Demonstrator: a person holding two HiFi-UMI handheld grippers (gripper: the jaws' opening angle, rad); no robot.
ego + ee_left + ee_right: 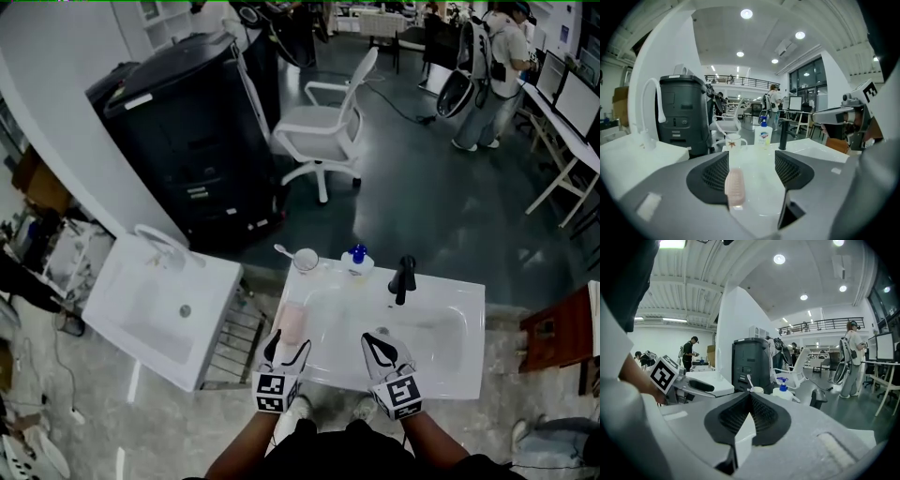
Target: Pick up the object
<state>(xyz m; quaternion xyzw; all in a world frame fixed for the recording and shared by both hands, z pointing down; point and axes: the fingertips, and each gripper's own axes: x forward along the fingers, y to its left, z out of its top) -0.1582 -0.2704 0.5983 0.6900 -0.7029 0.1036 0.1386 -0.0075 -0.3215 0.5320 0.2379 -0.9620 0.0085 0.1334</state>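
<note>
Down at the near edge of a white basin (452, 302), both grippers point across it, side by side and apart. The left gripper (289, 349) (752, 171) is released: its two dark ribbed pads stand well apart. Between them sits the pink object (292, 322) (735, 186), a small ribbed pink piece that rests on the basin's left rim. It lies close against the left-hand pad, with a clear gap between it and the right-hand pad, so nothing clamps it. Whether it touches the left-hand pad cannot be told.

The right gripper (387, 349) (750, 416) is clenched, its pads meeting in a closed seam with nothing between them, and it hovers over the front of the bowl.

Along the basin's far rim stand a cup (306, 260) (733, 140) with a toothbrush in it, a soap bottle (357, 260) (762, 137) with a blue pump just beside it, and a black tap (403, 278) (783, 136) further right.

Left of the basin, a second basin (159, 300) stands apart from it. Behind are a black cabinet (187, 141) and a white chair (323, 122). A person (497, 66) stands by the desks at the far right.
</note>
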